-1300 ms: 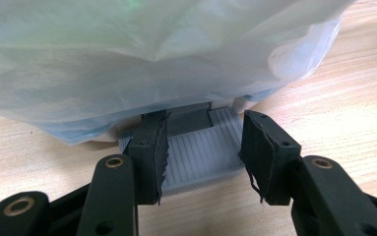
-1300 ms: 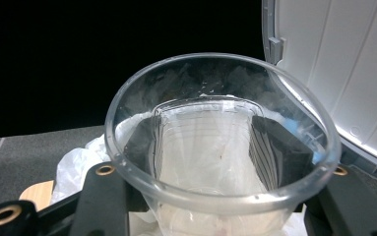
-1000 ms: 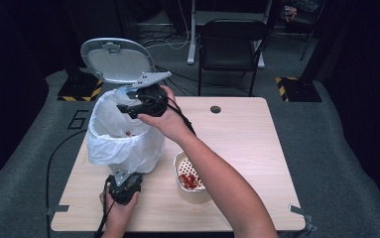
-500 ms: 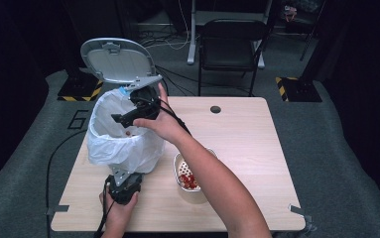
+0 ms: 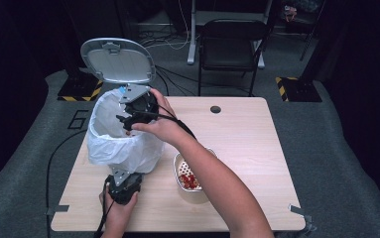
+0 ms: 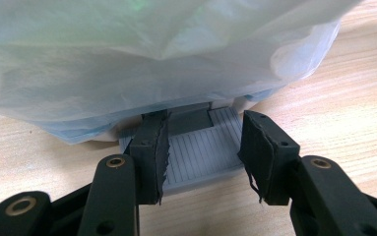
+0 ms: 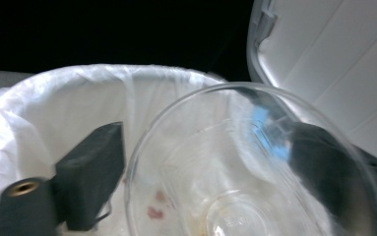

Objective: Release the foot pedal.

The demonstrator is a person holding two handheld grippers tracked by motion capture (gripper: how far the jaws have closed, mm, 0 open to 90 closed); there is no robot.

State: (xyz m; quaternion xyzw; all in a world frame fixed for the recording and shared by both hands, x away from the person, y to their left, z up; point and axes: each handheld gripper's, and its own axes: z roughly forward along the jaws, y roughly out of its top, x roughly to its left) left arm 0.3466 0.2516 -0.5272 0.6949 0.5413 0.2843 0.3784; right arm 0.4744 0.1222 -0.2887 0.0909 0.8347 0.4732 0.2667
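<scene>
The right forearm reaches from the bottom of the high view diagonally up and left across the counter (image 5: 257, 148), the hand curled round the right claw (image 5: 128, 120) and holding it over the open mouth of a bin lined with a white bag (image 5: 123, 148). The left hand (image 5: 119, 210) rests low at the counter's near edge, gripping the left claw (image 5: 123, 179) level against the foot of the bin.

The bin's grey lid (image 5: 118, 60) stands tipped up behind the mouth. Just right of the bin, under the right forearm, sits a white bowl (image 5: 180, 166) with red pieces in it. A black chair (image 5: 232, 44) stands beyond the counter's far edge. The bag's loose skirt hangs over the bin wall and down close to the left claw.

In the left gripper view the left claw (image 6: 203, 157) clamps a ribbed grey pedal (image 6: 201, 147) at the bin's base, one pad against each side of it. In the right gripper view a clear glass bowl (image 7: 255, 167) sits between the jaws of the right claw (image 7: 210, 172), tilted over the bag's inside, with small reddish scraps seen through the glass. The far pad is blurred behind the glass, so I cannot tell whether the pads press on the rim; the jaws have just been closing a little after opening wide.
</scene>
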